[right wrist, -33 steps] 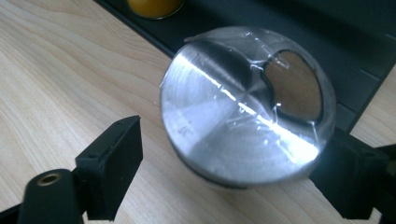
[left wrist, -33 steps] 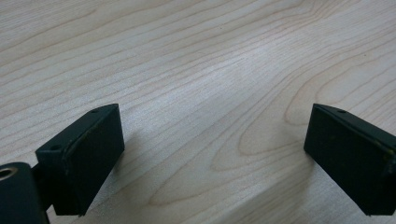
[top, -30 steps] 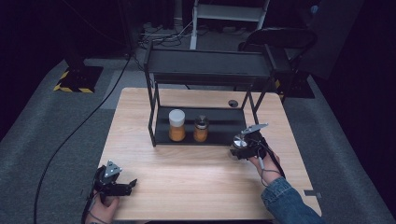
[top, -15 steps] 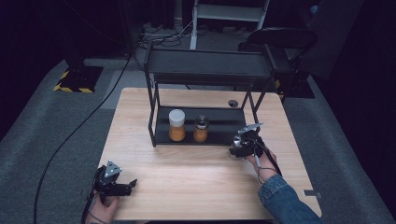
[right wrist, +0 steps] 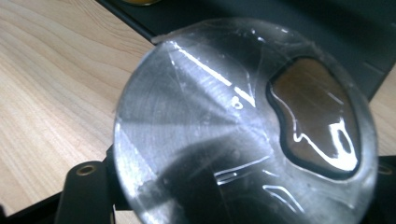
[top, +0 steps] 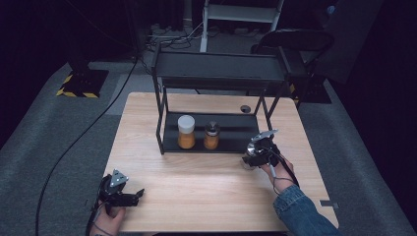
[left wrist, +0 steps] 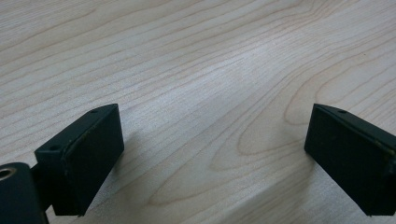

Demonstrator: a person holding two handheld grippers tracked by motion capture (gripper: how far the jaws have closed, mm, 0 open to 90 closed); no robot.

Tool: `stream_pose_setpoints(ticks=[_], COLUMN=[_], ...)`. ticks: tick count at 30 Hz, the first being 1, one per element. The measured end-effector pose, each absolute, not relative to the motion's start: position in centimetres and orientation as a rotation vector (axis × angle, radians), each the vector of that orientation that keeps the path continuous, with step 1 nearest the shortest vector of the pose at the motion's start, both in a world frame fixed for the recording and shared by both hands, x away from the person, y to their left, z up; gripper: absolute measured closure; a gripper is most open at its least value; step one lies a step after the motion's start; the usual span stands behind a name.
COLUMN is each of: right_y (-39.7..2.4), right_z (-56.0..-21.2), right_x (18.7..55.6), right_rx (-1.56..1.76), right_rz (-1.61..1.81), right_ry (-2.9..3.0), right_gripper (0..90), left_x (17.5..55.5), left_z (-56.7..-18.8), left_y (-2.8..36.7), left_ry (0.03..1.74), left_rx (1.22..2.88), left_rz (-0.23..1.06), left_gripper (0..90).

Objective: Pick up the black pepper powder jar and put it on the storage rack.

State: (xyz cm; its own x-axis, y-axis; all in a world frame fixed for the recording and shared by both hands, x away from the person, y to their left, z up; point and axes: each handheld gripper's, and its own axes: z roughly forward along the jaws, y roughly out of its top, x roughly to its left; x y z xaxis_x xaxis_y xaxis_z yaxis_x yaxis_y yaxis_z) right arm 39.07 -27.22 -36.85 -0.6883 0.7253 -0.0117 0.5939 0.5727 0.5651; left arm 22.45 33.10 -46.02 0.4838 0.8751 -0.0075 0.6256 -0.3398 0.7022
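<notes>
Closing just finished on my right hand-held gripper [top: 248, 160], jaws pinching a clear jar [right wrist: 243, 126] beside the black shelf [top: 231, 132], left hand-held gripper [top: 137, 194] spread, resting low on the table [top: 206, 187].

1. No text, brand or number can be read on anything.
2. The jar lid [right wrist: 243, 126] at the centre of the right gripper view bears a small raised mark, perhaps a digit, too blurred to tell.
</notes>
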Motion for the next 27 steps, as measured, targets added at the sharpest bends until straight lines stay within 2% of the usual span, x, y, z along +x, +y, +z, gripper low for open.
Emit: stream_pose_setpoints(ticks=[13, 27], right_y=[-27.5, -27.2], right_z=[-32.6, -29.8], right_x=[37.9, 37.9], right_rx=[1.040, 1.025], right_rz=[0.808, 0.829], right_ry=[2.558, 2.556], right_gripper=[30.8, 30.8], left_x=[22.5, 22.5], left_z=[-46.0, -46.0], left_y=[33.1, 33.1], left_ry=[1.233, 1.233], left_rx=[2.084, 2.084], left_rz=[0.497, 0.496], left_gripper=[4.8, 4.8])
